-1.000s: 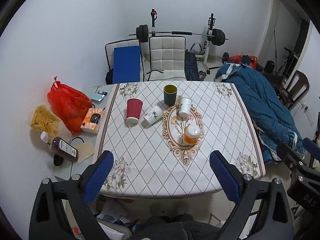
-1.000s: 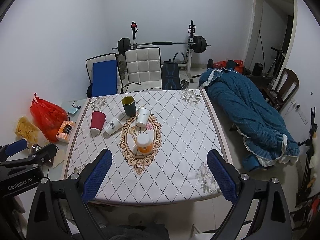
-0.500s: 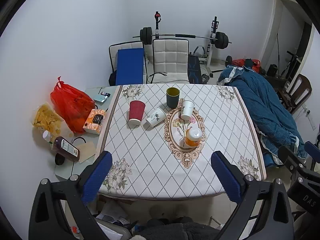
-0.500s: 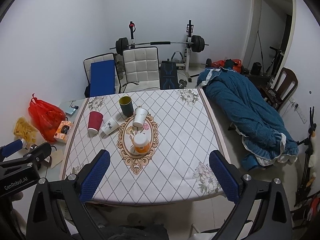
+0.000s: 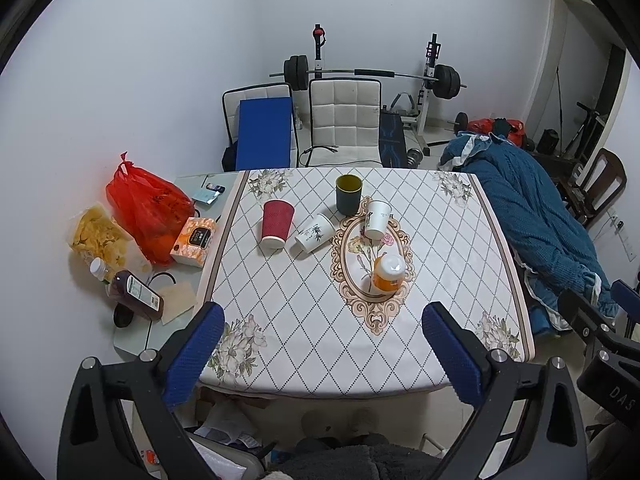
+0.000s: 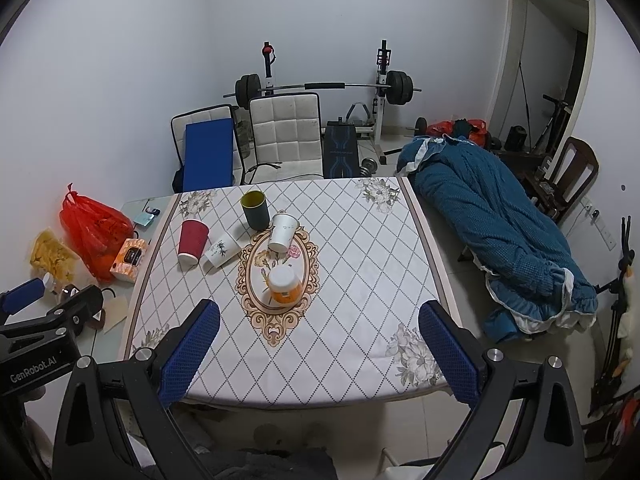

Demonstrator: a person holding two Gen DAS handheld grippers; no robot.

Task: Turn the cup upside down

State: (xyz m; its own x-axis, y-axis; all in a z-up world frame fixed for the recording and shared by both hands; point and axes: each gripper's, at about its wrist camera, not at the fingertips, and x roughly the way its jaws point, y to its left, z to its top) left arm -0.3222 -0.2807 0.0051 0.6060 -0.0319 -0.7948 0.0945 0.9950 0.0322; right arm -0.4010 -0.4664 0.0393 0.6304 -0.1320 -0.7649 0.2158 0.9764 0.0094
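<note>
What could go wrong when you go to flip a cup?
The cups stand close together: reaching for the green cup could bump the white cup or the tipped white cup beside it. The orange jar stands nearer, in the way of a straight reach. Both grippers, left and right, are open, well back.

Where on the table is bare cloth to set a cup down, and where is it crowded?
Free: the whole right half of the table, between the oval medallion and the right edge, and the near strip in front of the orange jar. Crowded: the far-left cluster of red cup, tipped white cup, dark green cup and second white cup.
</note>
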